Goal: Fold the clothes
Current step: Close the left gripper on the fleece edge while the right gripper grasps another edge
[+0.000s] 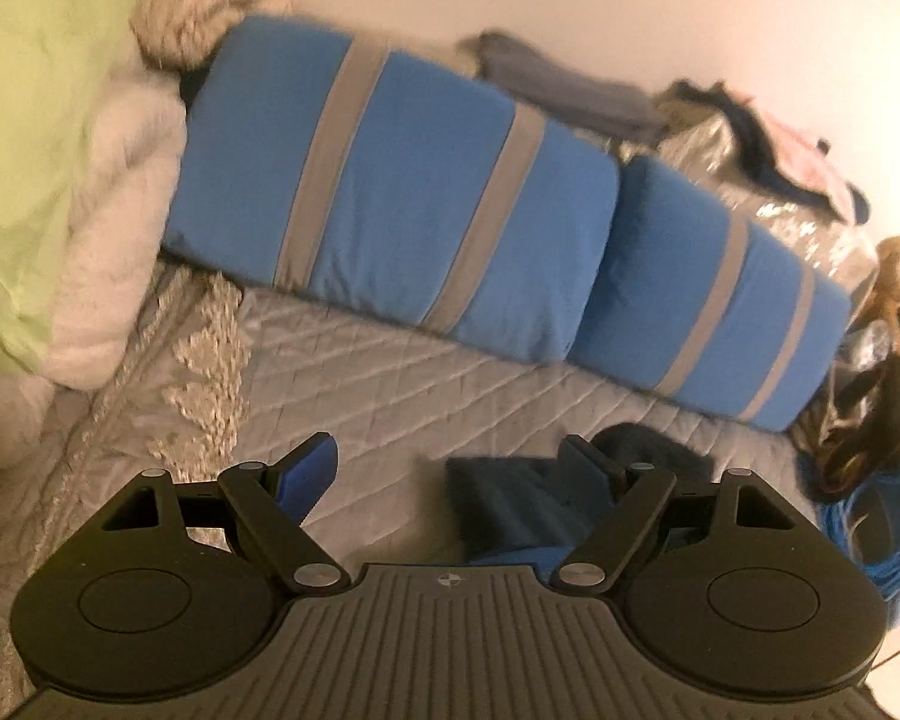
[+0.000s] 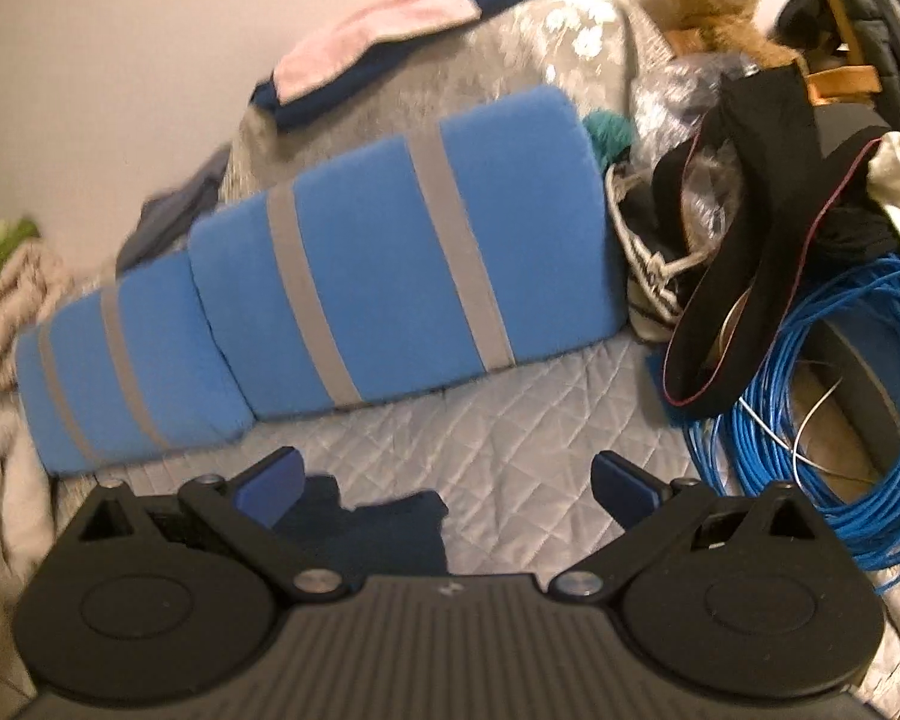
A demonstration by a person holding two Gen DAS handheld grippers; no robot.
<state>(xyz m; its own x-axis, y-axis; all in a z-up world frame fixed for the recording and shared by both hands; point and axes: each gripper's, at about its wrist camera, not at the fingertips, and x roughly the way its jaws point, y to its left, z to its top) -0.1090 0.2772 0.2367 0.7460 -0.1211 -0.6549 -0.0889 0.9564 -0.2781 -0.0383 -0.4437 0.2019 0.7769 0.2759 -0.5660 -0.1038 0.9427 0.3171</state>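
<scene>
We start with the dark blue garment point(image 1: 546, 504), which lies low on the quilted grey bed point(image 1: 390, 384), in front of the two blue cushions with grey stripes point(image 1: 390, 180). In the left wrist view it sits just under and ahead of the left hand-held gripper point(image 1: 450, 474), reaching from about the middle of the gap across to the right finger and beyond it, so its longer run appears to go sideways across our view rather than away from us. In the right wrist view the same garment point(image 2: 366, 525) shows below the right hand-held gripper point(image 2: 447, 483), toward its left finger. We judge that it lies between the two hands, a little nearer the left one, though how much of it the gripper bodies hide we cannot tell.

The left hand-held gripper stands wide, with nothing pressed between its blue pads point(image 1: 306, 474); the cloth lies beneath it, not held. The right hand-held gripper is also spread wide and empty, with bare quilt showing in its gap.

Further out, a coil of blue cable point(image 2: 810, 420) and a heap of bags lie to the right, and loose clothes point(image 2: 378, 42) are draped along the back behind the cushions.
</scene>
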